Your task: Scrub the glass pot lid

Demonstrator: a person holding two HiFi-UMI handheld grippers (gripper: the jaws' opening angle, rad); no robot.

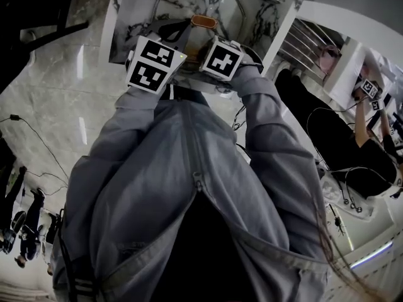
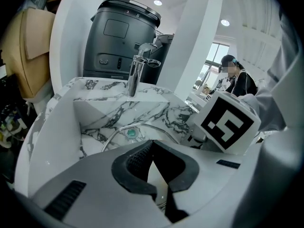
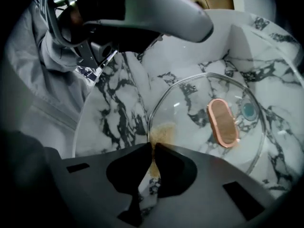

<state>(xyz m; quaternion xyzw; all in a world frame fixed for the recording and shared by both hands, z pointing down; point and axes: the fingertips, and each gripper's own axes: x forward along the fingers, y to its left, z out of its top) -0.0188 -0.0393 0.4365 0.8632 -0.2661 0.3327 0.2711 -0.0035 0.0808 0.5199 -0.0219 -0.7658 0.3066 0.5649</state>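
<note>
**Grey jacket in front, both grippers crowded over a marble sink**

Closest to the head camera is the person's grey jacket (image 1: pixel 189 187), which fills the lower frame. Thin cables (image 1: pixel 38 137) trail over the pale floor to its left.

At the left, the left gripper (image 2: pixel 152 145) is clenched, with its tips pressed together and nothing seen between them. A sliver of metal rim shows through the gap below the tips. Ahead of it the marble sink (image 2: pixel 95 113) rises in steep walls on three sides. A chrome faucet (image 2: pixel 135 72) stands on the back ledge, with a dark appliance (image 2: pixel 121 37) behind it. Bare marble lies between the basin's left wall and the glass pot lid (image 3: pixel 190 108).

The lid sits in the basin and covers most of the floor. Its thin rim runs close to the far wall. Its copper-coloured handle (image 3: pixel 222 122) faces up, and the green drain (image 3: pixel 248 109) shows through the glass just beside the handle.

The right gripper (image 3: pixel 154 146) is closed on a tan scrub pad (image 3: pixel 164 133), which sits right at the lid's near-left rim. In the head view the two marker cubes stand almost side by side with only a narrow gap between them.

Far right, well apart, a second person (image 1: pixel 334 137) works at a white counter.
</note>
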